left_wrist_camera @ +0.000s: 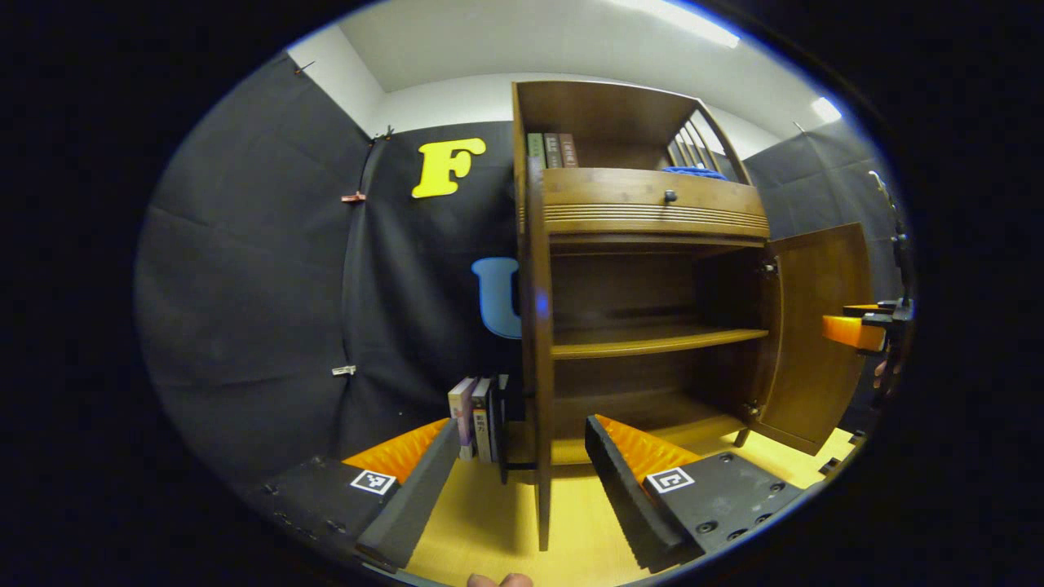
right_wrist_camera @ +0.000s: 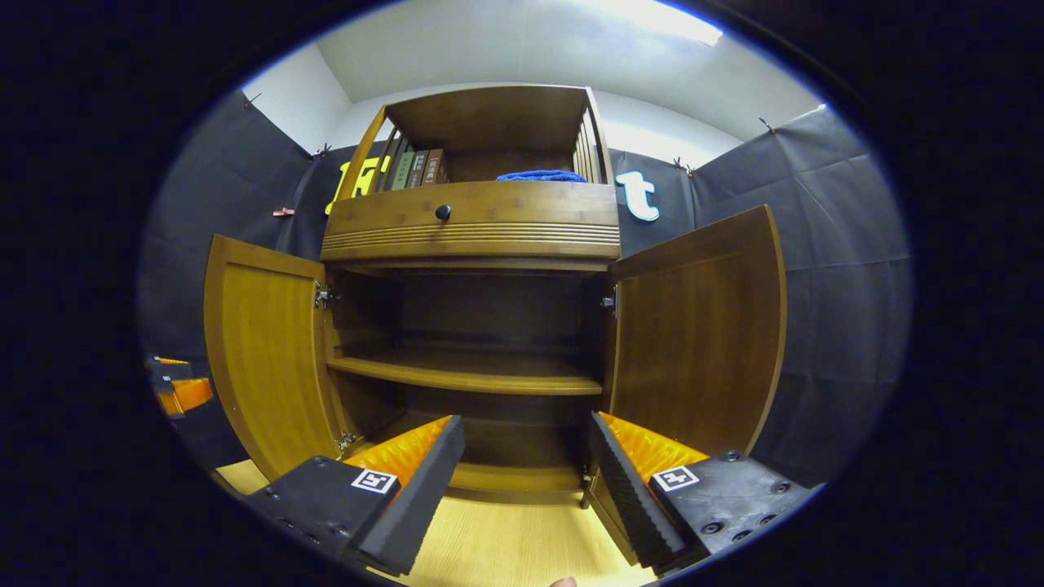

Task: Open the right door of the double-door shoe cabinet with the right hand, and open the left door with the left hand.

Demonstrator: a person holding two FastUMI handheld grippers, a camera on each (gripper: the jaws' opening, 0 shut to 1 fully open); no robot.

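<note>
— Left gripper (left_wrist_camera: 522, 456): how do its fingers stand?

— Spread wide, holding nothing. The edge of the left door (left_wrist_camera: 537, 350) rises in the gap between them, seen edge-on, but neither pad (left_wrist_camera: 408, 497) touches it that I can make out.

— And the right gripper (right_wrist_camera: 522, 465)?

— Also wide apart and empty. It faces the middle of the shoe cabinet (right_wrist_camera: 473, 236), fingers clear of the wood. From the left gripper view it shows at the far right (left_wrist_camera: 856, 330), just beside the outer face of the right door (left_wrist_camera: 816, 334); whether it touches there I cannot tell.

— Where are the doors?

— Both swung out. In the right gripper view the left door (right_wrist_camera: 265, 359) stands open on one side and the right door (right_wrist_camera: 701, 334) on the other, inner faces showing. Between them the inside is open: one shelf (right_wrist_camera: 473, 375) across the middle and a dark back panel.

— Room to move?

— The pale wood floor (right_wrist_camera: 506, 546) in front of the cabinet lies open between the fingers. Black cloth walls stand near on both sides.

— Anything else?

— A drawer with a small dark knob (right_wrist_camera: 443, 212) sits above the doors; on top, some books (right_wrist_camera: 416, 169) and a blue cloth (right_wrist_camera: 540, 175). More books (left_wrist_camera: 477, 420) stand on the floor beside the cabinet, partly hidden by the door edge. The other gripper (right_wrist_camera: 179, 387) peeks out behind the left door, mostly cut off.
</note>
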